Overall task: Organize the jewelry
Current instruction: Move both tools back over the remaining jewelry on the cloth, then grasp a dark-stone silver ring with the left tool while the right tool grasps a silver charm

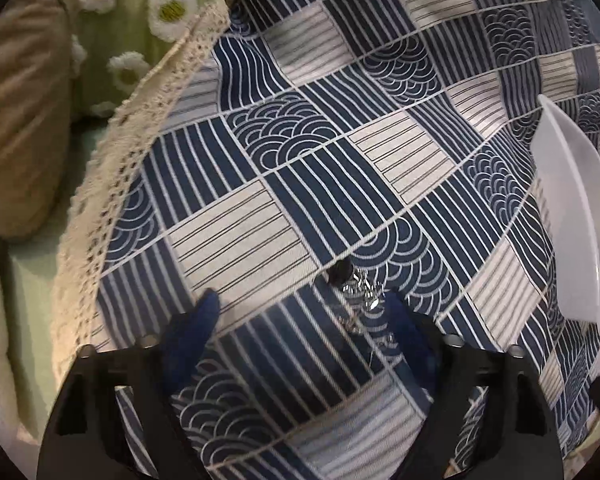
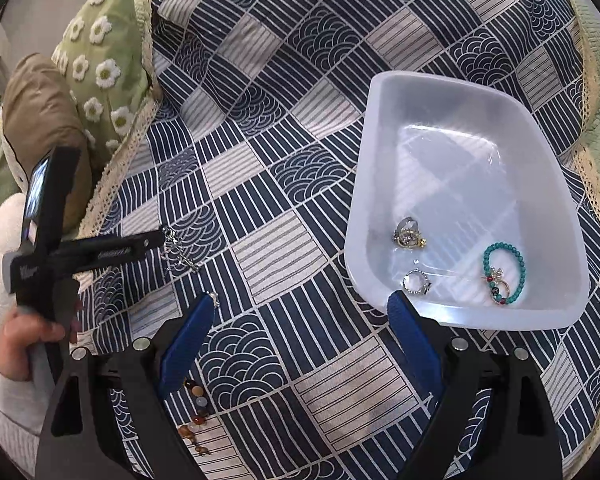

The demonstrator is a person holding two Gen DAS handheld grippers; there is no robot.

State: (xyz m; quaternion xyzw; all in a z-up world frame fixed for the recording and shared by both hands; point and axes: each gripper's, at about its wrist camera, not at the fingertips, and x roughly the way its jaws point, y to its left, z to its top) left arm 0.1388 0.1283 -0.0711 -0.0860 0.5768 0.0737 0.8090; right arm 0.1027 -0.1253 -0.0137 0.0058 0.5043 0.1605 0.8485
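A sparkly silver piece of jewelry with a dark bead (image 1: pixel 354 286) lies on the blue patterned cloth, between the open blue fingers of my left gripper (image 1: pixel 302 308). In the right wrist view the left gripper (image 2: pixel 156 240) reaches in from the left, its tip at that same silver piece (image 2: pixel 178 250). My right gripper (image 2: pixel 300 304) is open and empty, its right finger at the near rim of a white tray (image 2: pixel 460 96). The tray holds a turquoise bead bracelet (image 2: pixel 504 276) and two silver rings (image 2: pixel 408 234). A string of brown and amber beads (image 2: pixel 196 416) lies under my right gripper's left finger.
A green daisy cushion (image 2: pixel 100 64) and a brown cushion (image 2: pixel 40 120) lie at the far left. A lace border (image 1: pixel 140 152) edges the blue patterned cloth (image 2: pixel 284 160). The tray's edge (image 1: pixel 572 208) shows at the right of the left wrist view.
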